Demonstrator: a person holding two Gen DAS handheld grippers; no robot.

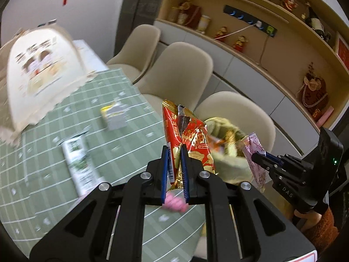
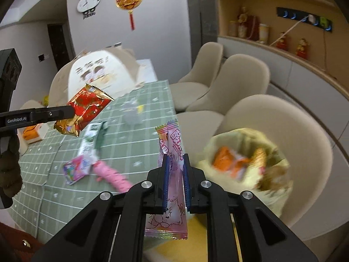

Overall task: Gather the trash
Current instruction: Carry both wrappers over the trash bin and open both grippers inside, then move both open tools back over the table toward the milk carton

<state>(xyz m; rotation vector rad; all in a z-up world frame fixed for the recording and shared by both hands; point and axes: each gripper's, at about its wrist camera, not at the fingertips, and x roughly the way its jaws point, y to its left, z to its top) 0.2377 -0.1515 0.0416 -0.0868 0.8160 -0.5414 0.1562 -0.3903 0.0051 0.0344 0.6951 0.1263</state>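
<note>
My left gripper (image 1: 174,150) is shut on a red and gold snack wrapper (image 1: 192,139), held in the air above the table edge; it also shows in the right wrist view (image 2: 85,109). My right gripper (image 2: 175,159) is shut on a pink candy wrapper (image 2: 172,144), seen in the left wrist view (image 1: 254,152) too. A yellow-green trash bag (image 2: 246,159) with wrappers inside sits open on the nearest chair, just right of both grippers.
On the green checked tablecloth (image 2: 135,148) lie a green-white wrapper (image 1: 78,163), a pink wrapper (image 2: 113,175), a small colourful packet (image 2: 75,169) and a grey-yellow packet (image 1: 114,118). A large paper bag (image 1: 41,69) stands at the far end. Beige chairs (image 1: 183,69) line the right side.
</note>
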